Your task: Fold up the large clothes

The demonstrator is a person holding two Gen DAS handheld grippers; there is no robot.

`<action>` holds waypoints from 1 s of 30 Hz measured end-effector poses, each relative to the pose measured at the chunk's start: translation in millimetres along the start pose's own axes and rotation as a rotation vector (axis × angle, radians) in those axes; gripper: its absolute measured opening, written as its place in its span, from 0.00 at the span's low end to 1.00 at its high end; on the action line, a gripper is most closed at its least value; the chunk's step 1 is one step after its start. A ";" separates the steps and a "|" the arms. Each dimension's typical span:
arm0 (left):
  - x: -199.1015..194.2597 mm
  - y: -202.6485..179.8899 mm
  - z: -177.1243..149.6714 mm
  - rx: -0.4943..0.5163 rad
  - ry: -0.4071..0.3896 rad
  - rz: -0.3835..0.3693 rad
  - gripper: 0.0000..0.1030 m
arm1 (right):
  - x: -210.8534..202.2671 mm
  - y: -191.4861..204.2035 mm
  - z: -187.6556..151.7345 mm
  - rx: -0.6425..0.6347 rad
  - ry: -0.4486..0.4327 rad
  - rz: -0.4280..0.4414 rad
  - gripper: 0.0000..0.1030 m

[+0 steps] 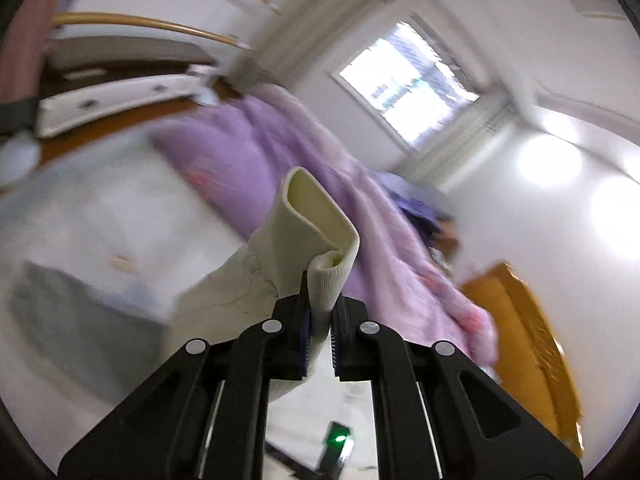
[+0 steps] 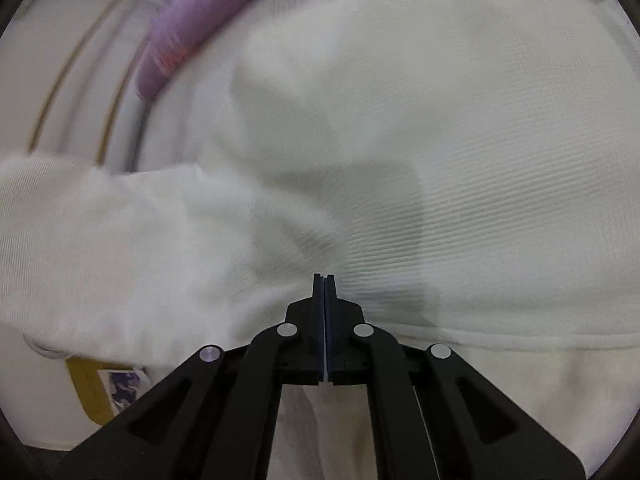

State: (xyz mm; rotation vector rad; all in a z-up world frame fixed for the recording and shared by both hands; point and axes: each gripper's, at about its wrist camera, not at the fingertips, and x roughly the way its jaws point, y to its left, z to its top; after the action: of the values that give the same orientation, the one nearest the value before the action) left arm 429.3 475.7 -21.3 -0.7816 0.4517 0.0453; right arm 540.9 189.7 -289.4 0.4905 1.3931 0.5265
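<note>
While left gripper (image 1: 320,300) pinches cream cuff (image 1: 320,216), right gripper (image 2: 324,280) fully closed over white garment (image 2: 440,160).

From the left wrist we look along our left hand-held gripper (image 1: 320,312), tilted, across the room toward a window (image 1: 408,84) and a lilac blanket (image 1: 312,152). From the right wrist we look steeply down, very close over white cloth (image 2: 440,160). Both views share the blanket and the pale garment.

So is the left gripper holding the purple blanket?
No, the left gripper is shut on the ribbed cuff of a cream garment.
</note>
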 end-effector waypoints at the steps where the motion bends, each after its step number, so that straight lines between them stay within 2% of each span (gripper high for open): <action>1: 18.7 -27.8 -15.0 0.033 0.033 -0.010 0.07 | -20.5 -13.5 0.9 0.001 -0.022 0.001 0.01; 4: 66.7 -85.6 -60.7 0.052 0.104 -0.054 0.07 | -71.6 -57.5 3.6 -0.003 -0.061 -0.052 0.01; 8: 129.4 -147.8 -139.2 0.112 0.196 -0.045 0.07 | -126.2 -118.7 -7.6 0.028 -0.116 -0.148 0.01; 10: 159.2 -165.9 -176.7 0.137 0.245 -0.044 0.07 | -158.2 -161.3 -13.2 0.067 -0.132 -0.203 0.01; 13: 201.0 -187.3 -238.2 0.193 0.311 -0.023 0.08 | -190.8 -200.0 -21.1 0.110 -0.161 -0.254 0.01; 15: 224.8 -189.2 -262.9 0.246 0.344 0.012 0.08 | -210.9 -222.9 -22.9 0.140 -0.178 -0.276 0.01; 17: 258.4 -191.3 -304.8 0.357 0.400 0.078 0.08 | -231.3 -249.9 -30.2 0.159 -0.193 -0.303 0.02; 21: 297.5 -170.9 -368.4 0.435 0.545 0.163 0.08 | -270.6 -290.9 -35.1 0.197 -0.241 -0.329 0.03; 24: 295.5 -163.7 -389.4 0.482 0.568 0.175 0.08 | -293.8 -306.6 -35.9 0.193 -0.275 -0.350 0.04; 28: 303.4 -161.8 -402.5 0.464 0.586 0.194 0.08 | -322.9 -321.9 -24.1 0.156 -0.325 -0.387 0.04; 30: 301.8 -163.5 -408.1 0.489 0.586 0.206 0.08 | -338.9 -332.9 -14.1 0.139 -0.350 -0.402 0.04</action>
State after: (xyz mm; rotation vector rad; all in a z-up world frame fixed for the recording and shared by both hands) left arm 582.0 40.0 -288.1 -0.2495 1.0542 -0.1037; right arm 512.4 -280.9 -228.6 0.3779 1.1519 0.0139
